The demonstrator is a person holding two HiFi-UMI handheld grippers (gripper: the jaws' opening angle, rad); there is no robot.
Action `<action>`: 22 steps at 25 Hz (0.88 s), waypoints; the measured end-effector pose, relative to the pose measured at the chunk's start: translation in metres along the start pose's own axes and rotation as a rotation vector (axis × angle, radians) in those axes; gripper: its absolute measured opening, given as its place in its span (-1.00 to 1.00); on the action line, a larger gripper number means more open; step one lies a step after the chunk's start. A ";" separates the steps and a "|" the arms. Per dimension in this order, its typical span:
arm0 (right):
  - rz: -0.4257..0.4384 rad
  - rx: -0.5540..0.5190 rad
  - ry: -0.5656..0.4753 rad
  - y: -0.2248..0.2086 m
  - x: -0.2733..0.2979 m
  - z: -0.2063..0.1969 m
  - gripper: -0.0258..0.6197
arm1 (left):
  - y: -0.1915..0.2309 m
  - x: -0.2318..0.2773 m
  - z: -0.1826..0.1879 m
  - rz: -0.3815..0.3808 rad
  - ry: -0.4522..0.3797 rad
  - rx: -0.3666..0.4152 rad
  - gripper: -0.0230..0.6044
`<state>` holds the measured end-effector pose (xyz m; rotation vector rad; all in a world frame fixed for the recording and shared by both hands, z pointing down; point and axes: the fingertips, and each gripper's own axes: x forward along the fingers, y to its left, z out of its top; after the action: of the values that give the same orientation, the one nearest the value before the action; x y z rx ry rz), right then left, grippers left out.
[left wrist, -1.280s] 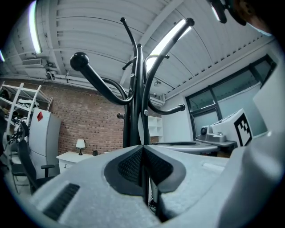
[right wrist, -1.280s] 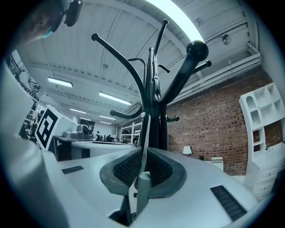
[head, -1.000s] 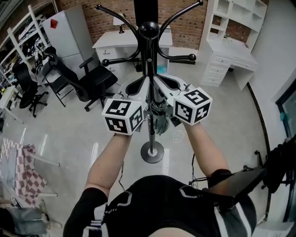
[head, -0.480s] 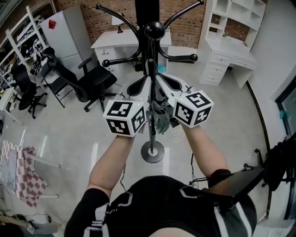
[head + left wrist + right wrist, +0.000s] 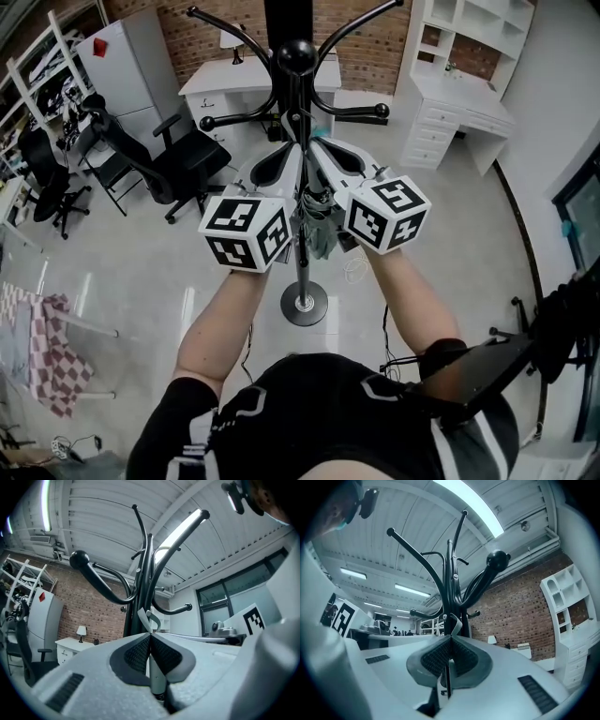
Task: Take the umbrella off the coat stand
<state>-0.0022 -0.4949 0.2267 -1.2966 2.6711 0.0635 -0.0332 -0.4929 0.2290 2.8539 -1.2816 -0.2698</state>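
Observation:
A black coat stand (image 5: 298,58) with curved hooks rises in front of me, its round base (image 5: 304,303) on the floor. A folded grey-green umbrella (image 5: 319,234) hangs against the pole between my two marker cubes. My left gripper (image 5: 292,156) and right gripper (image 5: 312,152) meet at the pole just above it. In the left gripper view the left gripper (image 5: 150,634) is shut, a grey strap loop (image 5: 146,618) sticks out past the tips and the umbrella's silvery handle (image 5: 157,679) sits below. The right gripper (image 5: 450,640) is likewise shut on the strap (image 5: 454,621).
A black office chair (image 5: 183,159) stands left of the stand, and a white desk (image 5: 234,80) behind it. White shelving with a desk (image 5: 455,103) is at the back right. A checkered cloth (image 5: 47,347) hangs low at the left. Pale floor surrounds the base.
Both grippers stay shut at the pole with the umbrella hanging beneath. Only the head view has shifted slightly.

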 end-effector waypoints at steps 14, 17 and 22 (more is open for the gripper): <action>0.023 -0.012 -0.026 0.018 -0.005 0.029 -0.91 | -0.007 -0.016 0.030 0.035 -0.035 0.000 -0.89; 0.021 -0.014 -0.030 0.017 -0.007 0.034 -0.91 | -0.011 -0.016 0.034 0.035 -0.044 -0.011 -0.89; 0.016 -0.021 -0.045 0.019 -0.008 0.041 -0.91 | -0.015 -0.016 0.042 0.029 -0.061 -0.015 -0.89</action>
<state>-0.0066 -0.4721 0.1867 -1.2650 2.6503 0.1221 -0.0387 -0.4686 0.1891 2.8335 -1.3237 -0.3679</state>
